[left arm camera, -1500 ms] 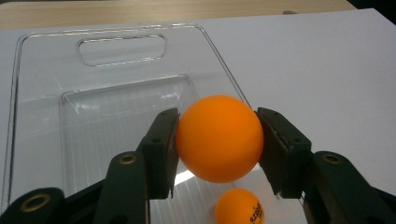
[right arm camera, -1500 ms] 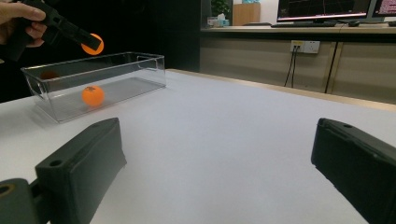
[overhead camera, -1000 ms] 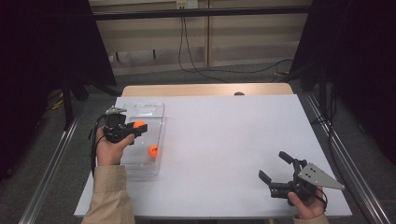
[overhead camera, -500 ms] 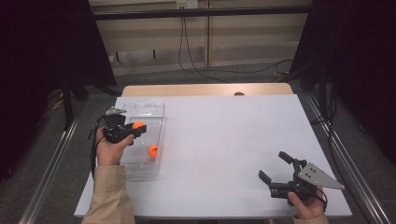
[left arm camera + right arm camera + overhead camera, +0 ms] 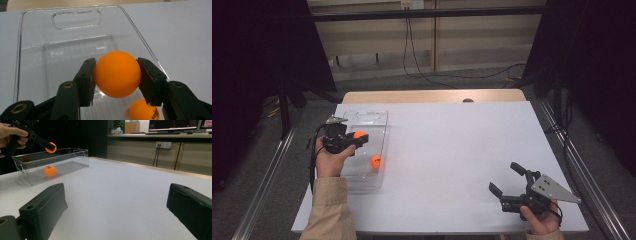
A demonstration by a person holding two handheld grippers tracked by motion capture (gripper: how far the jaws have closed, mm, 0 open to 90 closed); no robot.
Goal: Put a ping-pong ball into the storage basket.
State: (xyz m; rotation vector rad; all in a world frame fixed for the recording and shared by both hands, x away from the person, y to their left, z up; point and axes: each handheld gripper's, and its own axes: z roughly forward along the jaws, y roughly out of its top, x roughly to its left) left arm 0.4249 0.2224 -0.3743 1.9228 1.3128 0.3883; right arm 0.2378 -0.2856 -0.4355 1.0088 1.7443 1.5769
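Note:
My left gripper is shut on an orange ping-pong ball, held above the clear plastic bin at the table's left. A second orange ball lies on the bin's floor, below and to the right of the held one. In the right gripper view the held ball hangs just over the bin's rim. My right gripper rests near the table's front right corner, jaws wide apart with nothing between them.
The white table top stretches between the bin and the right gripper. A wooden strip runs along the far edge. Metal rails flank the table; cables lie on the floor behind.

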